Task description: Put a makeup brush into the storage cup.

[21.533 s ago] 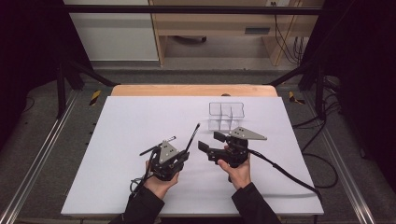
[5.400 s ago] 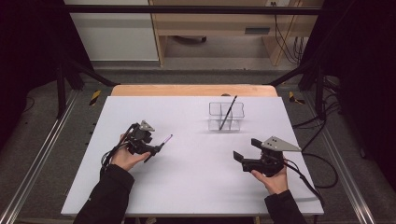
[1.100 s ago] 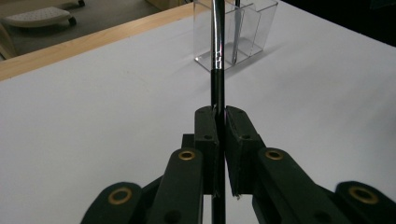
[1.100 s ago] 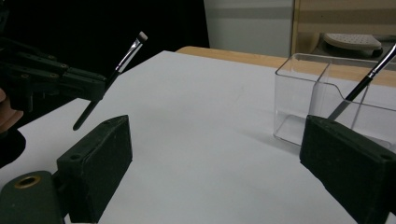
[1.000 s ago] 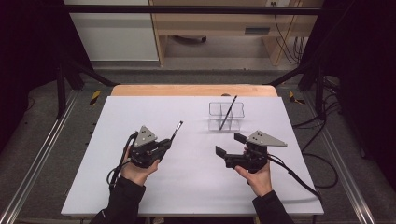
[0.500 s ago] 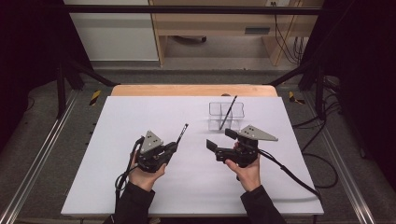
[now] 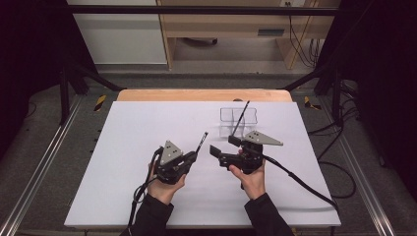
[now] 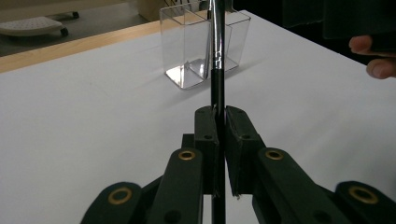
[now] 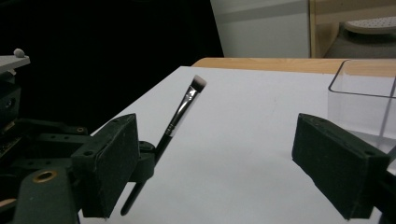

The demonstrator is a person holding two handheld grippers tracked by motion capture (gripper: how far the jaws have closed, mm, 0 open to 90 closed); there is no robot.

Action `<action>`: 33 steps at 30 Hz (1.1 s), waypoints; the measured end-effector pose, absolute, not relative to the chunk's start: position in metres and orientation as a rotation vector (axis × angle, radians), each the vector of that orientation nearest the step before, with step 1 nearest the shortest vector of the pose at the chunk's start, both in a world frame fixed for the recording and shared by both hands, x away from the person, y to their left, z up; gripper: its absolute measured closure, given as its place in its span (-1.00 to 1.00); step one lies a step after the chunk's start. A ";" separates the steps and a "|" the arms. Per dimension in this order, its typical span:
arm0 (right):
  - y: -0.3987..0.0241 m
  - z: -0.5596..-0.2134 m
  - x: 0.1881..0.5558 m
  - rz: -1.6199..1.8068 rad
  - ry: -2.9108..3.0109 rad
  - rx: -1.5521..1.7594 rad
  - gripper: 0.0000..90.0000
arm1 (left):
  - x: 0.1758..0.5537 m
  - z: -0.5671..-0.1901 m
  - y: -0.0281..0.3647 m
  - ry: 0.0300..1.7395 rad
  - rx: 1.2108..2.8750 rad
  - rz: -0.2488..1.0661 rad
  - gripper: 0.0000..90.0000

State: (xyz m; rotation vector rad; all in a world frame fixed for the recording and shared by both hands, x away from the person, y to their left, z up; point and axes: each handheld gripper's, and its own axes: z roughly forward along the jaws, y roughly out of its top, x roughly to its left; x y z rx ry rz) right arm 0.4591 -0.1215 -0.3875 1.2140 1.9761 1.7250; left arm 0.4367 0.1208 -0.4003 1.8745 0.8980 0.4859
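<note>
The left tool (image 7: 193, 156) clamped a thin makeup brush (image 7: 201, 142), its tip aimed toward one o'clock above the white surface (image 7: 123, 162). The right tool (image 7: 222, 145), its jaws wide and just closing, held nothing. At one o'clock stood a clear organizer (image 7: 238, 118), apparently holding another brush (image 7: 240, 119).

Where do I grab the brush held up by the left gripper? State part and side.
Take the brush by its black handle, between the left gripper and the silver ferrule. Come from the clear box's side: the shaft slants up off the table, bare there.
</note>
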 end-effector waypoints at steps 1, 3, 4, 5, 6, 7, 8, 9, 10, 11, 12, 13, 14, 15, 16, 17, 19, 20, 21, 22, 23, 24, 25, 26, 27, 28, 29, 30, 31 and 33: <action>-0.122 -0.387 0.459 1.725 1.976 1.214 -0.65 | 0.437 -0.400 0.121 0.898 1.875 0.486 0.85; -0.120 -0.389 0.460 1.744 1.974 1.225 -0.64 | 0.436 -0.400 0.117 0.897 1.868 0.484 0.85; -0.119 -0.389 0.461 1.752 1.973 1.226 -0.61 | 0.436 -0.400 0.115 0.893 1.868 0.484 0.85; -0.118 -0.390 0.461 1.760 1.970 1.236 -0.60 | 0.435 -0.400 0.113 0.891 1.865 0.487 0.85; -0.118 -0.390 0.461 1.760 1.970 1.236 -0.60 | 0.435 -0.400 0.111 0.888 1.867 0.493 0.85; -0.117 -0.391 0.461 1.769 1.969 1.246 -0.57 | 0.435 -0.400 0.109 0.885 1.867 0.491 0.85; -0.116 -0.392 0.461 1.771 1.965 1.252 -0.56 | 0.434 -0.400 0.106 0.882 1.864 0.486 0.85; -0.116 -0.392 0.462 1.774 1.963 1.257 -0.54 | 0.434 -0.400 0.106 0.882 1.864 0.486 0.85; -0.115 -0.393 0.462 1.779 1.962 1.264 -0.53 | 0.434 -0.401 0.104 0.881 1.865 0.484 0.85; -0.115 -0.393 0.462 1.786 1.962 1.273 -0.51 | 0.434 -0.401 0.104 0.881 1.865 0.484 0.85; -0.115 -0.393 0.462 1.786 1.962 1.273 -0.51 | 0.434 -0.401 0.103 0.883 1.863 0.484 0.85; -0.114 -0.394 0.462 1.790 1.962 1.279 -0.49 | 0.434 -0.401 0.103 0.884 1.862 0.483 0.85; -0.114 -0.395 0.463 1.796 1.958 1.283 -0.48 | 0.434 -0.402 0.102 0.885 1.863 0.481 0.85; -0.113 -0.396 0.463 1.803 1.956 1.299 -0.44 | 0.434 -0.402 0.101 0.886 1.862 0.481 0.85; -0.113 -0.396 0.463 1.803 1.956 1.299 -0.44 | 0.434 -0.402 0.101 0.887 1.859 0.480 0.85; -0.112 -0.396 0.463 1.808 1.954 1.310 -0.41 | 0.434 -0.402 0.100 0.887 1.858 0.480 0.85; -0.111 -0.397 0.464 1.810 1.952 1.324 -0.37 | 0.433 -0.402 0.099 0.887 1.856 0.478 0.85; -0.111 -0.398 0.464 1.811 1.951 1.330 -0.35 | 0.433 -0.402 0.098 0.890 1.851 0.477 0.85; -0.110 -0.398 0.465 1.816 1.947 1.335 -0.33 | 0.433 -0.402 0.098 0.890 1.851 0.477 0.85; -0.110 -0.398 0.465 1.816 1.947 1.335 -0.33 | 0.433 -0.403 0.098 0.890 1.851 0.480 0.85; -0.110 -0.398 0.465 1.821 1.946 1.340 -0.30 | 0.433 -0.403 0.097 0.892 1.848 0.478 0.85; -0.110 -0.399 0.465 1.823 1.946 1.348 -0.28 | 0.433 -0.403 0.096 0.892 1.847 0.479 0.85; -0.109 -0.399 0.465 1.827 1.942 1.355 -0.26 | 0.432 -0.403 0.095 0.893 1.848 0.481 0.85; -0.109 -0.400 0.465 1.832 1.935 1.364 -0.21 | 0.432 -0.403 0.094 0.893 1.846 0.481 0.85; -0.108 -0.400 0.465 1.835 1.932 1.371 -0.19 | 0.432 -0.403 0.094 0.893 1.846 0.481 0.85; -0.108 -0.400 0.465 1.840 1.930 1.375 -0.17 | 0.432 -0.403 0.094 0.894 1.844 0.479 0.85; -0.108 -0.400 0.465 1.841 1.927 1.379 -0.14 | 0.432 -0.403 0.093 0.894 1.844 0.480 0.85; -0.108 -0.400 0.466 1.843 1.925 1.382 -0.11 | 0.431 -0.403 0.093 0.895 1.842 0.483 0.85; -0.108 -0.400 0.466 1.843 1.925 1.382 -0.11 | 0.431 -0.403 0.093 0.895 1.842 0.483 0.85; -0.108 -0.400 0.466 1.851 1.932 1.388 -0.07 | 0.431 -0.403 0.092 0.895 1.840 0.484 0.85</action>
